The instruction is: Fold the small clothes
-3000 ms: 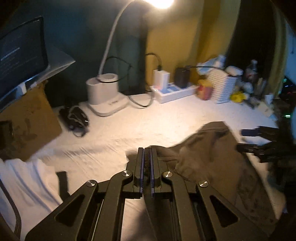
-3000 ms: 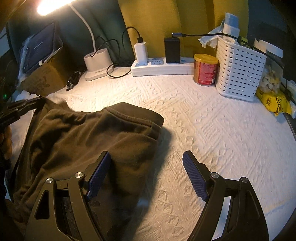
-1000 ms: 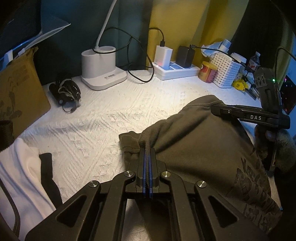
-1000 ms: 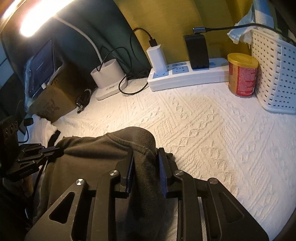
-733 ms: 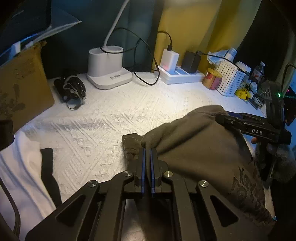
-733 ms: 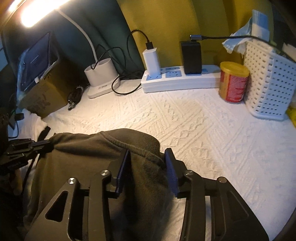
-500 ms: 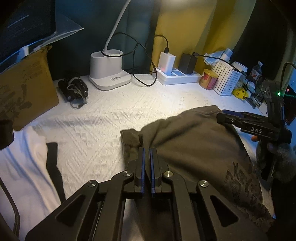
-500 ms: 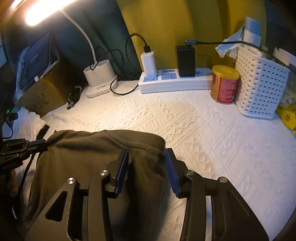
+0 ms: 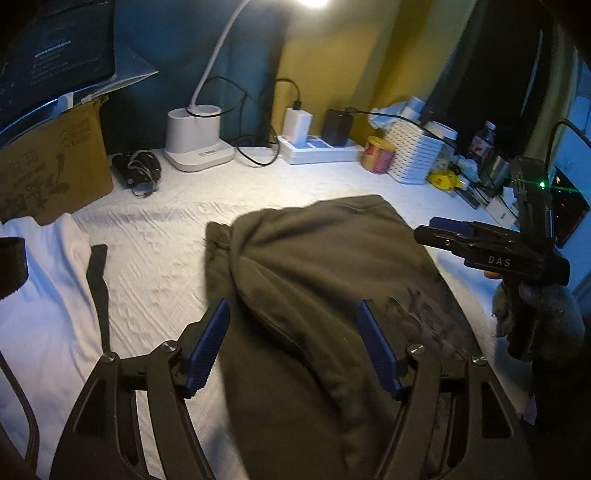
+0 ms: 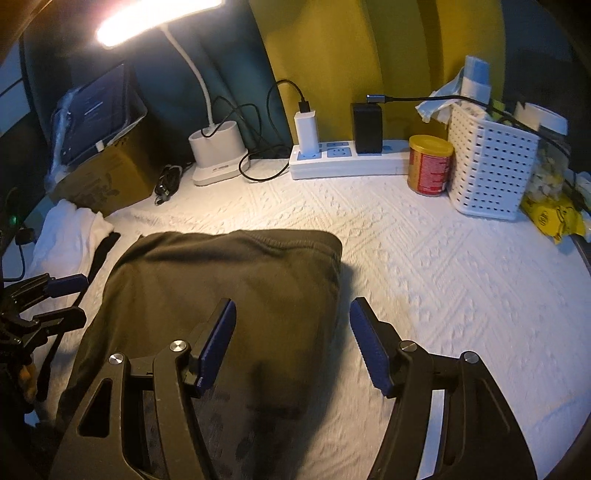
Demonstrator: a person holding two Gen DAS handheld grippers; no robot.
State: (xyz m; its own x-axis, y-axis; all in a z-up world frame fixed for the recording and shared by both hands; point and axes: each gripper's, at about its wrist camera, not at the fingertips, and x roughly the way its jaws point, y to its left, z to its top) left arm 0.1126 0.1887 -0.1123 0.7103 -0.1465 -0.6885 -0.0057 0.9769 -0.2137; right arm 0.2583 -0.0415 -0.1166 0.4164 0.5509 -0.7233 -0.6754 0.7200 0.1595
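A lamp [image 10: 155, 18] glares warm at the top, the sole light; corners fall dark. Fisheye bends the edges. The cloth [image 9: 317, 280] is motion-blurred.

An olive-brown garment [image 9: 317, 273] of thick sweatshirt cloth lies folded over on the white textured cloth [image 9: 166, 236], near its front edge. The folded edge with a ribbed band [image 10: 291, 240] faces the back. The upper layer is smooth and slightly puffed. A dark, faded print [image 9: 424, 314] shows on its right part. At the left a lower layer sticks out as a narrow strip [image 9: 216, 254].
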